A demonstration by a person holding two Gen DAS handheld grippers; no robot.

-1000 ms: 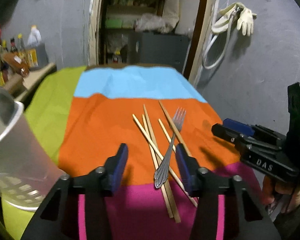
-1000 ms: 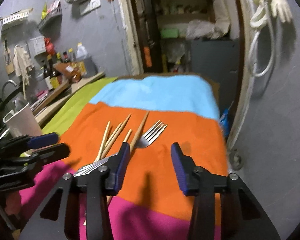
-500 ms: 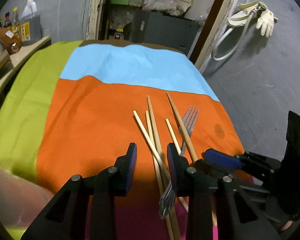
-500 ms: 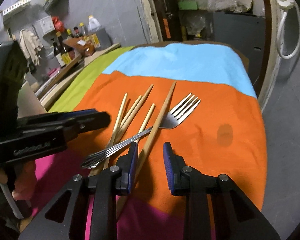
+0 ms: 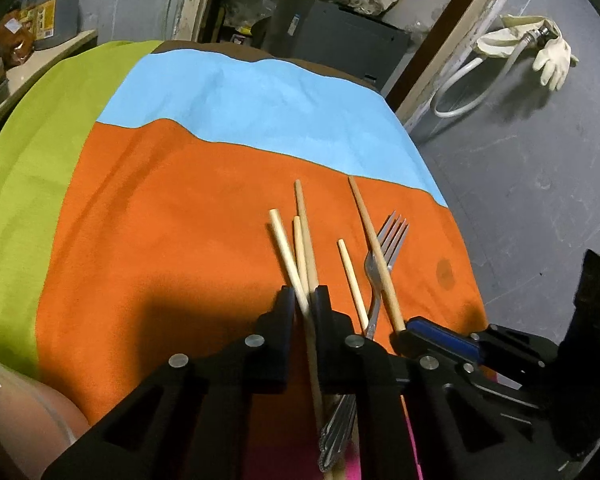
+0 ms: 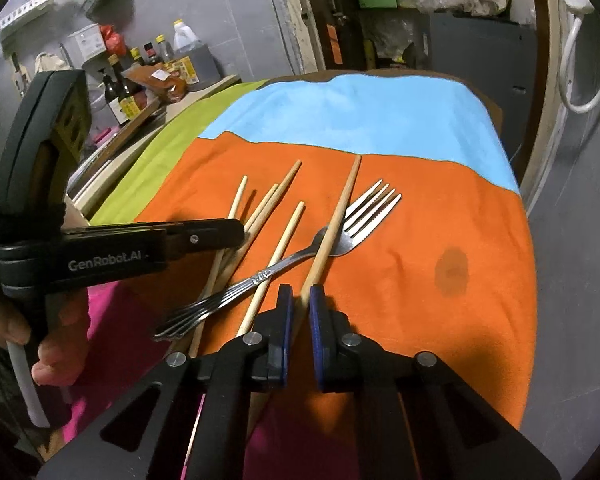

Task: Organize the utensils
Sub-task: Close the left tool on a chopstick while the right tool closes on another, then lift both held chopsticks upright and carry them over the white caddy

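Several wooden chopsticks (image 5: 284,240) and a metal fork (image 5: 388,248) lie crossed on the orange band of a striped cloth (image 5: 180,220). My left gripper (image 5: 304,296) is closing, and its pads pinch two chopsticks where they cross. In the right wrist view, my right gripper (image 6: 300,296) is also closing, its blue pads pressing on the near end of the long chopstick (image 6: 340,208) that lies over the fork (image 6: 364,216). The left gripper (image 6: 236,236) reaches in from the left over the other chopsticks. The right gripper (image 5: 406,330) shows at the lower right.
The cloth's right edge (image 6: 528,240) drops off to a grey floor. Bottles and jars (image 6: 148,64) crowd a counter at the far left. A rubber glove and hose (image 5: 552,56) hang on the right wall. A hand (image 6: 52,356) holds the left gripper's handle.
Both grippers came down and forward onto the utensils. Their jaws went from wide apart to pinched, the left on two crossing chopsticks, the right on the long chopstick.
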